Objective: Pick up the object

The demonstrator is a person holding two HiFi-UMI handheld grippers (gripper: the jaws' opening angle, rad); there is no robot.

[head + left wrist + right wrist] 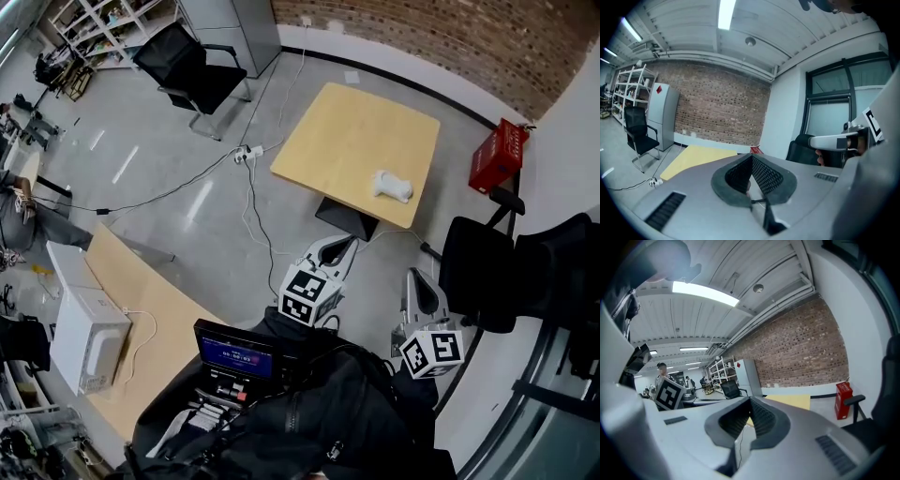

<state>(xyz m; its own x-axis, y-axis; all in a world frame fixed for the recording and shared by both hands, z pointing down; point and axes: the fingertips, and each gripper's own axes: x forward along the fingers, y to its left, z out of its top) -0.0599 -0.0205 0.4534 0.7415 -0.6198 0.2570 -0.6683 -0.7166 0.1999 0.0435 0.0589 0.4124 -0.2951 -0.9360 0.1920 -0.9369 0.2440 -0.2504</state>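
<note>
Both tools are closed and empty. The left gripper [337, 247] shows its jaws meeting at the tips in its own view, with nothing between them. The right gripper [419, 283] shows the same in its view: jaws together and clear. You hold both low and close to your body, pointed forward.

Open floor separates the grippers from the wooden table [342, 131]. A black office chair [483, 272] stands just beside your right gripper, so allow for it when you move forward.

The white object [393, 186] lies alone on the table top, near the edge closest to you and toward the right corner. Neither gripper is near it. At this range its make cannot be resolved. It reads as a small, lumpy, elongated piece, thicker at the ends.

Handling estimate:
- Weight: probably light, a one-gripper lift.
- Surface: smooth-looking and possibly slippery, so close the jaws fully before you lift.
- Stiffness: cannot be judged, so squeeze gradually.
- Hold point: across the narrower middle, jaws square to the long axis.

Open the jaws before you descend. A red box [497, 155] sits on the floor beyond the table's right side, well clear of the object.
</note>
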